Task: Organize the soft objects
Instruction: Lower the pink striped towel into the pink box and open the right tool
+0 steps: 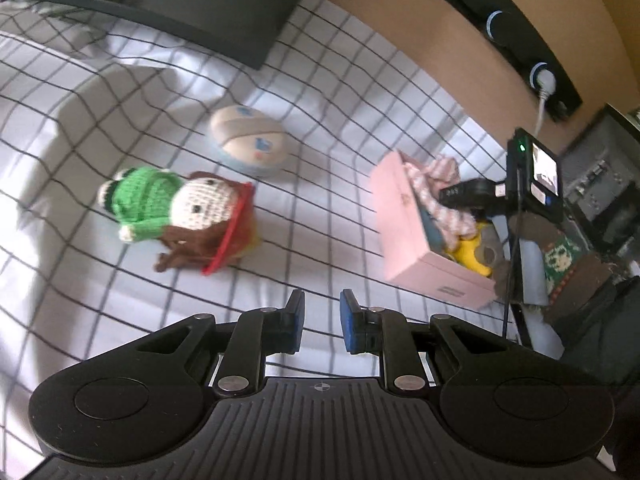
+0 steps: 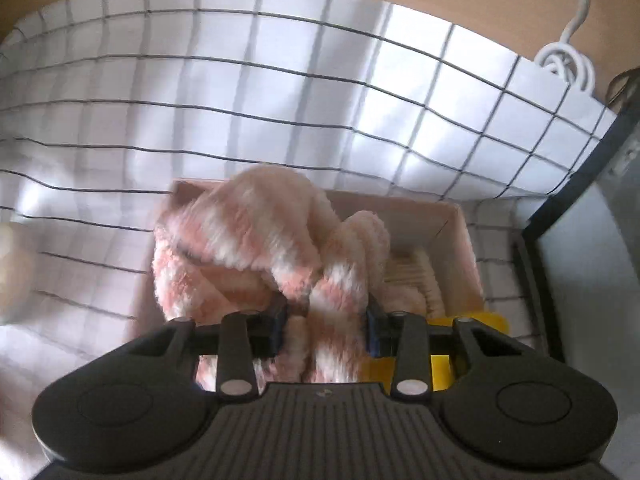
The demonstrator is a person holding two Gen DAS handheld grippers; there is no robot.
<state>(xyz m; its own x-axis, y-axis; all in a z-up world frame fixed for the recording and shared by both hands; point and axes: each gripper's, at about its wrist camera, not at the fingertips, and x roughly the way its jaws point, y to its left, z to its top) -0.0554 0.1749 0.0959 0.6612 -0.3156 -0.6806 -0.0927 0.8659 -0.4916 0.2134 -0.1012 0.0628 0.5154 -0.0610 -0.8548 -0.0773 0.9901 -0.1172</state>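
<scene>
Clamping a fuzzy pink-and-white cloth [image 2: 276, 240] over the pink box [image 1: 404, 232] on the checked bed [image 1: 320, 92], the right tool [image 2: 324, 322] risks dragging the cloth back out on withdrawal if fibres snag, while the left tool [image 1: 322, 320] hovers closed and empty.

White grid-check bedsheet [image 1: 320, 128], tan headboard [image 1: 400, 12], black socket strip [image 1: 520, 48], patchy daylight.
</scene>
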